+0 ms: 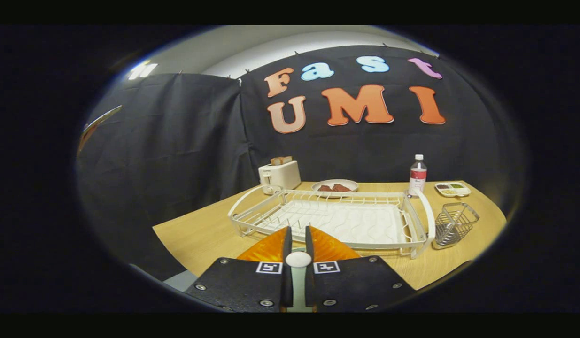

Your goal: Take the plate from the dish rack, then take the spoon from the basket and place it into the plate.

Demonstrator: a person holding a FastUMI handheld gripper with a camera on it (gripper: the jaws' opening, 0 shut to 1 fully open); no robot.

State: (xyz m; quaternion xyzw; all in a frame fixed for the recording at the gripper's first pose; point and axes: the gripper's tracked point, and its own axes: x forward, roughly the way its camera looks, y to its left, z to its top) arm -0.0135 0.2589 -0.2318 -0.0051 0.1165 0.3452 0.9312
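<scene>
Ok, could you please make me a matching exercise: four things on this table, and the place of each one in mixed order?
Things:
1. toaster
2. bottle
3. wire basket
4. orange plate

Places:
A. beside the right end of the dish rack
B. under the fingers, nearer than the rack
C. behind the rack's far left corner
D. at the rack's far right corner

Pairs: 1-C, 2-D, 3-A, 4-B.

The gripper is shut on the spoon, above the plate.
</scene>
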